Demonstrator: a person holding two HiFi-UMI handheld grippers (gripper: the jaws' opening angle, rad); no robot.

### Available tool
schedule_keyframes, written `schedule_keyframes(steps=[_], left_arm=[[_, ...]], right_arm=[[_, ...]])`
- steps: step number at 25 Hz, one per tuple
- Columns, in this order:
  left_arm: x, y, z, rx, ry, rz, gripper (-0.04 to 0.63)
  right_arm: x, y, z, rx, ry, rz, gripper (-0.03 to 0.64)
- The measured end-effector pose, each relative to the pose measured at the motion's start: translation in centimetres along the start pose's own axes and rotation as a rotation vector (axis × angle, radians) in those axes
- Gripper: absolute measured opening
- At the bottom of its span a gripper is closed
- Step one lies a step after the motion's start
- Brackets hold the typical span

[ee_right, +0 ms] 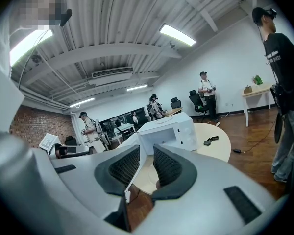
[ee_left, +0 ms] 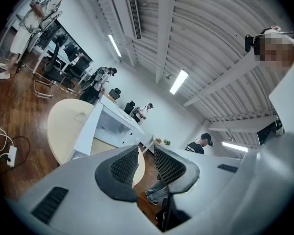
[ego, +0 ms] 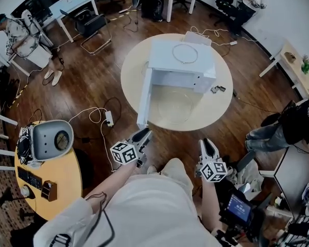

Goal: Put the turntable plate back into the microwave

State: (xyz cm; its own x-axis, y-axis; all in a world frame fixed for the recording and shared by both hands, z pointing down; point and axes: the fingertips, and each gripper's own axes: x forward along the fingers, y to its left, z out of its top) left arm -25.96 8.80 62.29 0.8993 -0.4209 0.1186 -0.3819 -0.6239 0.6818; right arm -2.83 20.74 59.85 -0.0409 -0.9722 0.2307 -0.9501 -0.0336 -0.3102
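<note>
A white microwave [ego: 180, 66] stands on a round cream table [ego: 131, 71] with its door [ego: 144, 99] swung open to the left. The clear glass turntable plate [ego: 172, 107] lies on the table just in front of the open cavity. A thin ring [ego: 185, 53] rests on the microwave's top. My left gripper [ego: 142, 135] and right gripper [ego: 208, 146] hover near my body, short of the table's near edge. Each is open with nothing between the pads. The left gripper [ee_left: 146, 153] faces the door [ee_left: 85, 131]; the right gripper [ee_right: 147, 153] faces the microwave [ee_right: 171, 129].
A small dark object [ego: 218, 89] lies on the table right of the microwave. A power strip [ego: 109, 118] and cables lie on the wood floor at the left. A yellow side table [ego: 67, 179] carries a grey appliance [ego: 51, 138]. A person [ego: 283, 130] is at the right.
</note>
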Motion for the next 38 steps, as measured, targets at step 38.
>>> schedule_keyframes(steps=[38], left_arm=[[19.9, 5.1, 2.9, -0.007, -0.053, 0.352, 0.107]], right_arm=[[21.6, -18.0, 4.6, -0.054, 0.267, 0.273, 0.077]])
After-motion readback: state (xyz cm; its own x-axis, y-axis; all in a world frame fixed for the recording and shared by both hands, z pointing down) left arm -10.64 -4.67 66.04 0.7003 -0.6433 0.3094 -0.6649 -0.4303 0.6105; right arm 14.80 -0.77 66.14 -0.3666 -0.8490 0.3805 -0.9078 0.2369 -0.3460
